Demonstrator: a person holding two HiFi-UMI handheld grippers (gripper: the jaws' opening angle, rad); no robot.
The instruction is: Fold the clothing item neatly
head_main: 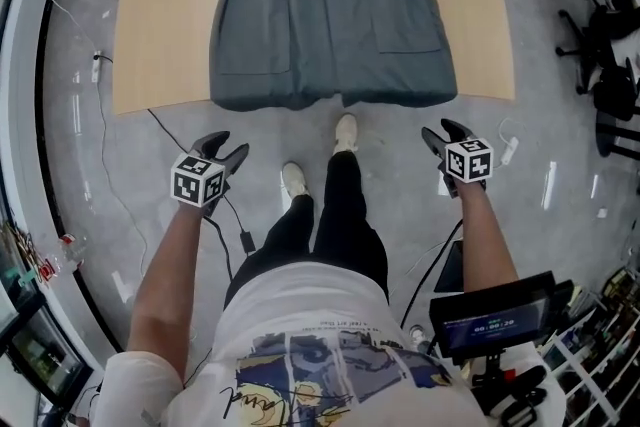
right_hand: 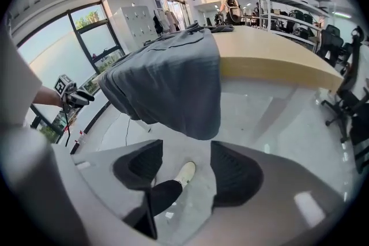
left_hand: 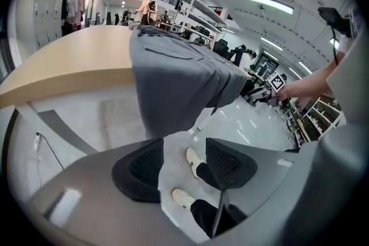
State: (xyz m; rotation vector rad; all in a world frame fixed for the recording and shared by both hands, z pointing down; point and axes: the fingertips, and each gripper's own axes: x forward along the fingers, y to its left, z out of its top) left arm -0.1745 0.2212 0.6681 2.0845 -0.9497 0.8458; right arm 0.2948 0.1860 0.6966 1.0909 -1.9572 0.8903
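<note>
The pale wooden tabletop [head_main: 160,15] carries a grey garment [head_main: 330,25] spread flat across its middle, the hem draped over the near edge. Short of that edge, over the floor [head_main: 560,165], the left gripper [head_main: 228,147] and the right gripper [head_main: 440,130] hang well apart from each other, each with its jaws spread and gripping nothing.

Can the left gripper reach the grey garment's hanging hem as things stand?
Probably yes: the left gripper is open and empty, and nothing stands between it and the grey garment hanging off the table.
</note>
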